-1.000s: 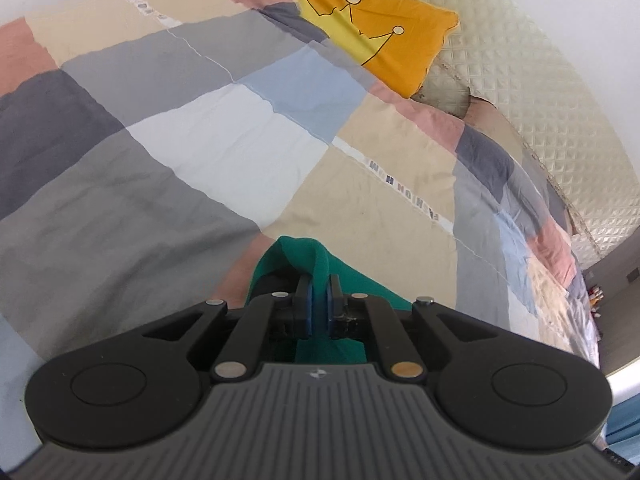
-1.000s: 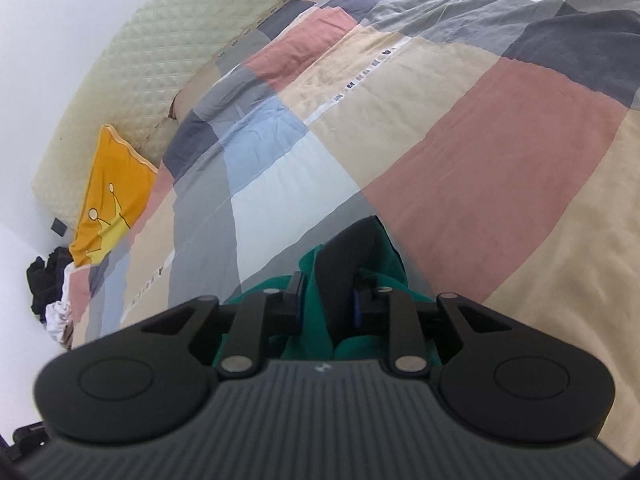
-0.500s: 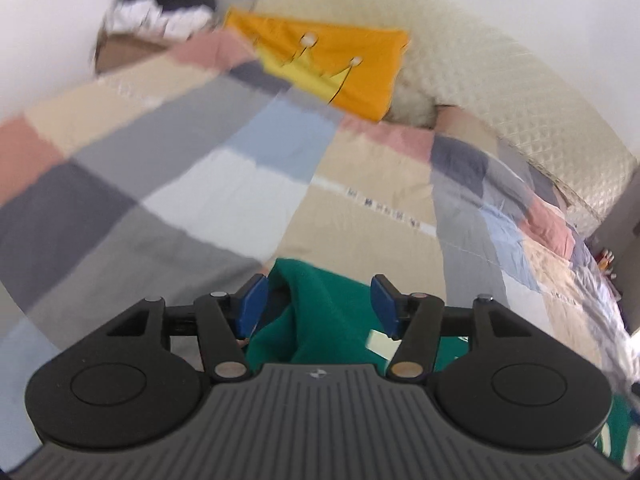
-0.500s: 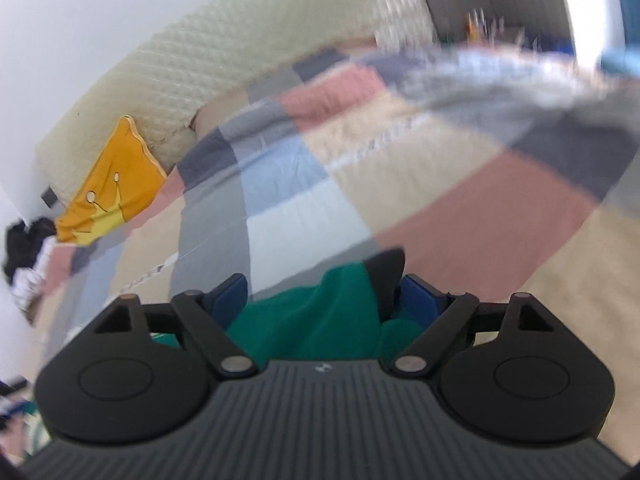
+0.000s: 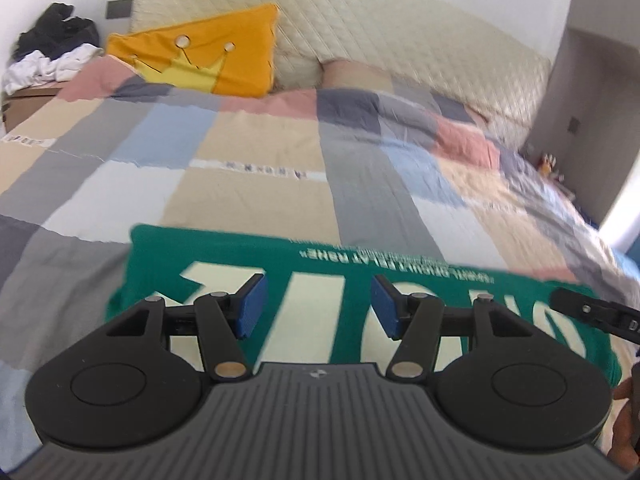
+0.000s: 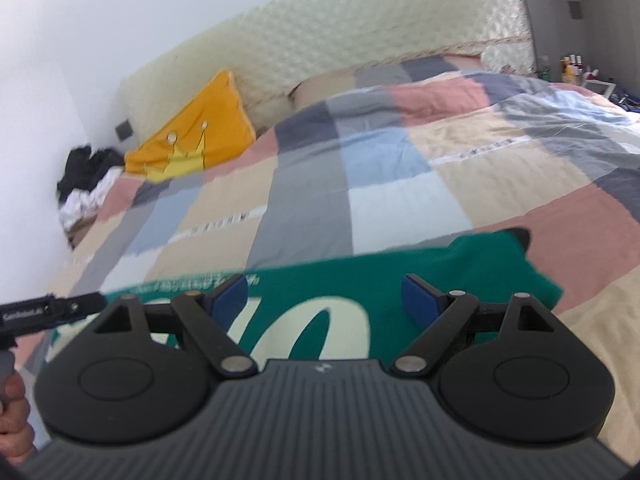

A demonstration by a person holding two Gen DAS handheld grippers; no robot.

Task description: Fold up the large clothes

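Your left gripper (image 5: pixel 316 307) and right gripper (image 6: pixel 324 304) look alike: ribbed dark-grey body along the bottom of the frame, black round-lobed housings, black link arms with silver pivot screws, blue pads (image 5: pixel 251 305) on the fingers.

Bed with patchwork quilt (image 5: pixel 256 184), green printed garment (image 5: pixel 320 280) spread flat, orange crown pillow (image 5: pixel 208 60) by the headboard (image 5: pixel 400 44)

- Green garment (image 5: pixel 344 264) with large cream letters and a line of small cream text; folded into a long band; lying flat across the patchwork quilt (image 5: pixel 248 184)
- One end (image 6: pixel 516 264) shows a dark inner edge, slightly rumpled
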